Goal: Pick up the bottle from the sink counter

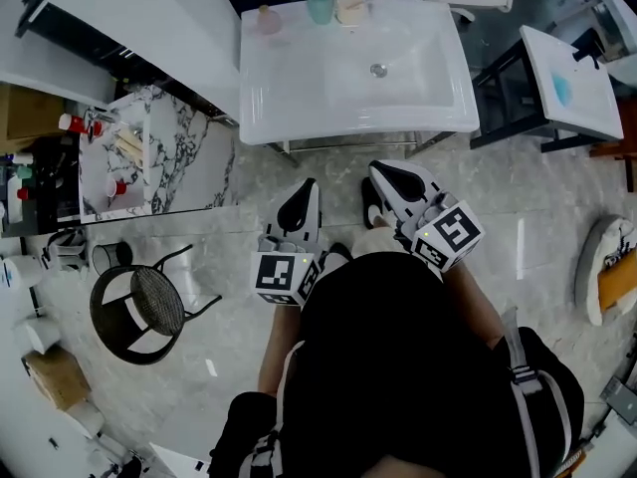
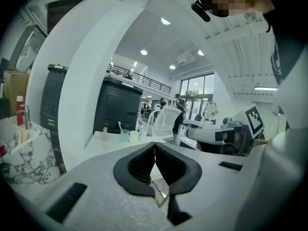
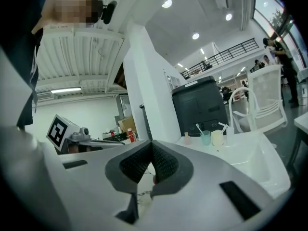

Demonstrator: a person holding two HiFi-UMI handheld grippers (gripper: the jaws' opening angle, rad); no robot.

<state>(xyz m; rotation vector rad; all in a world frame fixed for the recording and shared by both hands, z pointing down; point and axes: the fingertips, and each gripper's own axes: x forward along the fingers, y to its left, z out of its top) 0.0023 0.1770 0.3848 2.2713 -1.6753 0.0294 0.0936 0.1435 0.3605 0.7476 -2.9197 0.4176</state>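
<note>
A small pinkish bottle [image 1: 267, 18] stands at the back left of the white sink counter [image 1: 289, 98], next to a teal cup [image 1: 320, 8] and a cream cup [image 1: 350, 8]. My left gripper [image 1: 308, 185] and right gripper [image 1: 379, 168] hang side by side in front of the counter, below its front edge and well short of the bottle. Both are shut with nothing between the jaws. In the left gripper view the bottle [image 2: 105, 130] shows far off, beyond the shut left gripper [image 2: 155, 147]. The right gripper view shows the bottle [image 3: 187, 138] past the shut right gripper [image 3: 152, 147].
A black wire stool [image 1: 139, 312] stands on the floor at the left. A marble-patterned shelf [image 1: 189, 157] with small items sits left of the sink. A dark stand with a white top [image 1: 562, 88] is at the right. The drain [image 1: 378, 70] marks the basin's middle.
</note>
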